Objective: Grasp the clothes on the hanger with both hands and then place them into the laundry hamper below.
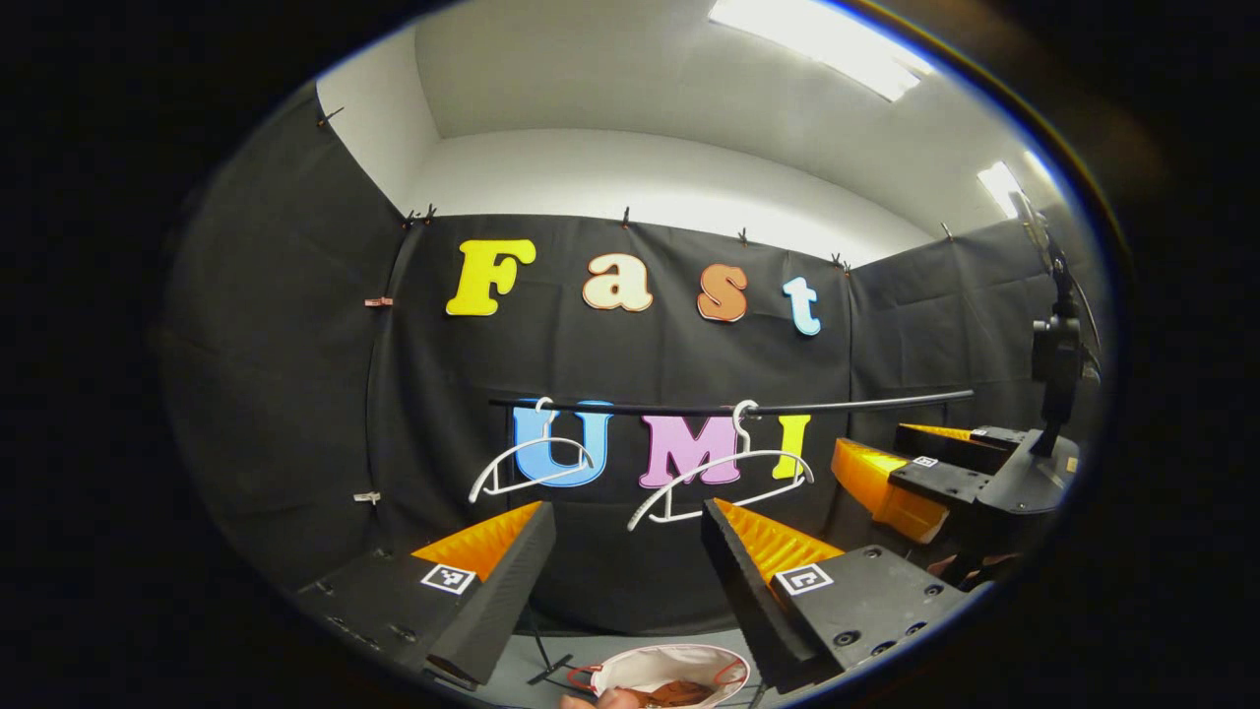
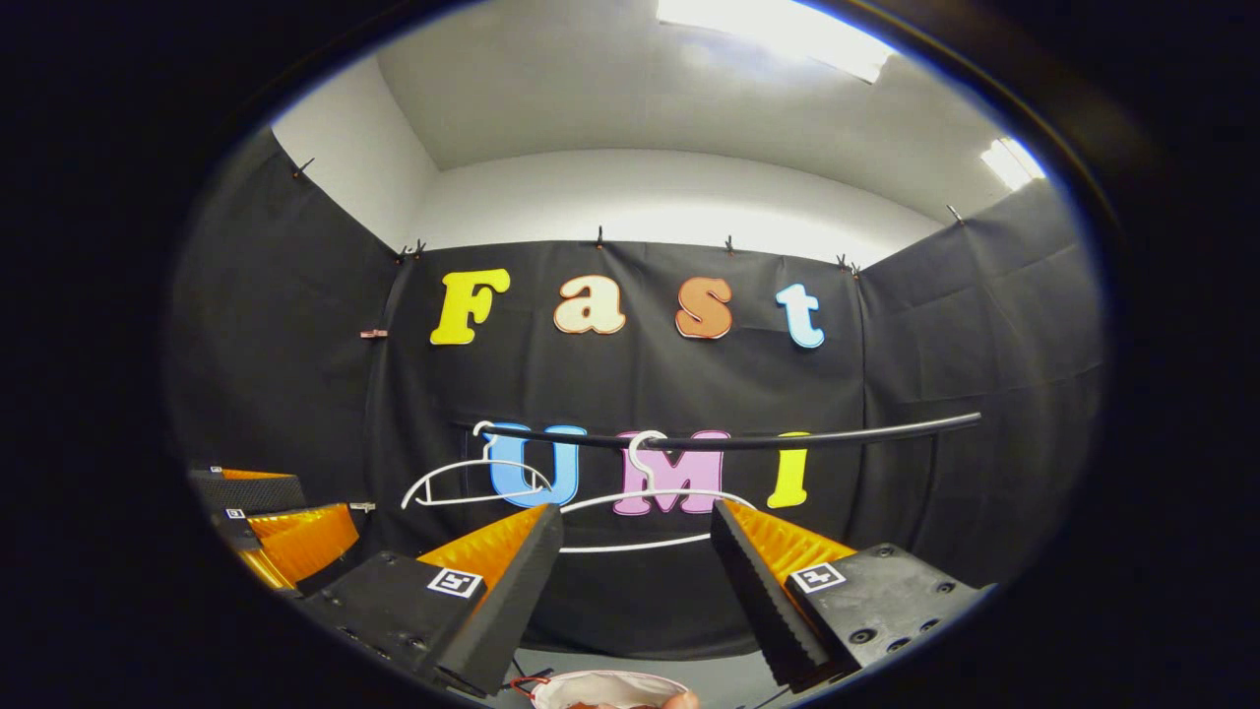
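Apparently both hangers (image 1: 724,478) hang bare on the rail (image 1: 728,407); brown clothes (image 1: 674,693) already lie in the hamper (image 1: 669,665). Left gripper (image 1: 630,551) and right gripper (image 2: 635,556) gape wide, empty; best simply withdraw gently.

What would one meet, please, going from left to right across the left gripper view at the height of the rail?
First white hanger → second white hanger → the right gripper, farther off → a black camera stand at the edge. Both hangers hang bare from the black rail.
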The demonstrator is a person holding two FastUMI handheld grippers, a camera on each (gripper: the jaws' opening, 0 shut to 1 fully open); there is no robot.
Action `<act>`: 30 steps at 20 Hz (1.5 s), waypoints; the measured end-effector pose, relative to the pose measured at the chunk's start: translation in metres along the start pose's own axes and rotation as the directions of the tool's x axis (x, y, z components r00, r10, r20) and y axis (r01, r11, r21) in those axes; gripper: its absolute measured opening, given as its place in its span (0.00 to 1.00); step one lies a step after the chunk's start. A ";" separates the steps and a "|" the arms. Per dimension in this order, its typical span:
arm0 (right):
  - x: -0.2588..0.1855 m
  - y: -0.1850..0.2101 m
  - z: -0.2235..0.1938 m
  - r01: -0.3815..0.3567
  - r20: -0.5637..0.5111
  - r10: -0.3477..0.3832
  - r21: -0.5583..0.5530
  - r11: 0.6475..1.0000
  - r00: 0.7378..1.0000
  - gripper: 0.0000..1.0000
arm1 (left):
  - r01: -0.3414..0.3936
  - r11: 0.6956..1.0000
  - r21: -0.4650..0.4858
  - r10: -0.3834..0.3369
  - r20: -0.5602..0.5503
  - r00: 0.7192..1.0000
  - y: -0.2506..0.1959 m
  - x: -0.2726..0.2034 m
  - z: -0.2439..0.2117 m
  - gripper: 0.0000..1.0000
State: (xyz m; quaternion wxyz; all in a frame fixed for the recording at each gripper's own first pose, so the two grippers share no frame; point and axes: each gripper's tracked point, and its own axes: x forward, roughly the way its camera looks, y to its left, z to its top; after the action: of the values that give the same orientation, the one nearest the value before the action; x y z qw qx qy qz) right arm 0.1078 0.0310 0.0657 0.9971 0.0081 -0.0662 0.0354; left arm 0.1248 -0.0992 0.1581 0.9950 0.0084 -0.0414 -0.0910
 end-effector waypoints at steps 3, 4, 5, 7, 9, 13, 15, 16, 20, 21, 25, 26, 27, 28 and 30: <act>-0.003 0.007 0.001 -0.011 0.005 0.011 -0.012 1.000 1.000 1.00 | 0.013 1.000 -0.002 -0.013 -0.007 1.000 -0.003 -0.001 0.000 0.94; -0.003 0.008 0.001 -0.014 0.001 0.014 -0.014 1.000 1.000 1.00 | 0.017 1.000 0.001 -0.017 -0.008 1.000 -0.003 -0.002 0.000 0.94; -0.004 0.009 0.001 -0.014 0.001 0.014 -0.013 1.000 1.000 0.97 | 0.020 1.000 0.005 -0.020 -0.007 1.000 -0.005 -0.001 0.001 0.94; -0.004 0.007 0.002 -0.011 0.002 0.011 -0.009 1.000 1.000 0.96 | 0.024 1.000 0.012 -0.023 -0.009 1.000 -0.006 -0.002 0.000 0.94; -0.004 0.005 0.000 -0.007 -0.002 0.007 -0.005 1.000 1.000 0.96 | 0.025 1.000 0.008 -0.025 -0.014 1.000 -0.007 -0.001 -0.003 0.94; -0.004 0.004 -0.003 -0.008 -0.008 0.008 -0.018 1.000 1.000 0.96 | 0.027 1.000 0.006 -0.027 -0.013 1.000 -0.011 -0.001 -0.004 0.94; -0.002 0.003 -0.004 -0.010 -0.009 0.010 -0.012 1.000 1.000 0.96 | 0.022 1.000 0.012 -0.022 -0.013 1.000 -0.011 0.000 -0.003 0.94; -0.001 0.004 -0.004 -0.012 -0.009 0.012 -0.012 1.000 1.000 0.96 | 0.021 1.000 0.014 -0.021 -0.012 1.000 -0.010 0.001 -0.005 0.94; 0.002 0.006 -0.005 -0.015 -0.002 0.015 -0.022 1.000 1.000 0.96 | 0.021 1.000 0.016 -0.021 -0.014 1.000 -0.010 0.003 -0.007 0.95; 0.002 0.006 -0.006 -0.014 -0.002 0.014 -0.023 1.000 1.000 0.96 | 0.023 1.000 0.014 -0.022 -0.014 1.000 -0.010 0.003 -0.007 0.94; 0.006 0.008 -0.008 -0.015 -0.004 0.015 -0.022 1.000 1.000 0.96 | 0.022 1.000 0.020 -0.022 -0.012 1.000 -0.009 0.006 -0.008 0.94; 0.007 0.008 -0.008 -0.013 -0.002 0.013 -0.019 1.000 1.000 0.96 | 0.019 1.000 0.024 -0.019 -0.004 1.000 -0.008 0.006 -0.006 0.94; 0.009 0.009 -0.008 -0.013 -0.001 0.013 -0.018 1.000 1.000 0.96 | 0.018 0.999 0.026 -0.018 0.001 1.000 -0.007 0.006 -0.004 0.94; 0.010 0.011 -0.010 -0.015 -0.004 0.015 -0.018 1.000 1.000 0.96 | 0.015 1.000 0.024 -0.015 0.002 1.000 -0.007 0.007 -0.006 0.94; 0.012 0.013 -0.011 -0.020 -0.007 0.019 -0.020 1.000 1.000 0.96 | 0.013 1.000 0.018 -0.013 0.004 1.000 -0.005 0.008 -0.005 0.94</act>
State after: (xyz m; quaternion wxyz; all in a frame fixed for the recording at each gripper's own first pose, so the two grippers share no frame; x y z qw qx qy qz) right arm 0.1202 0.0447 0.0567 0.9970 -0.0027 -0.0635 0.0445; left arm 0.1322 -0.1051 0.1537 0.9941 0.0172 -0.0441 -0.0973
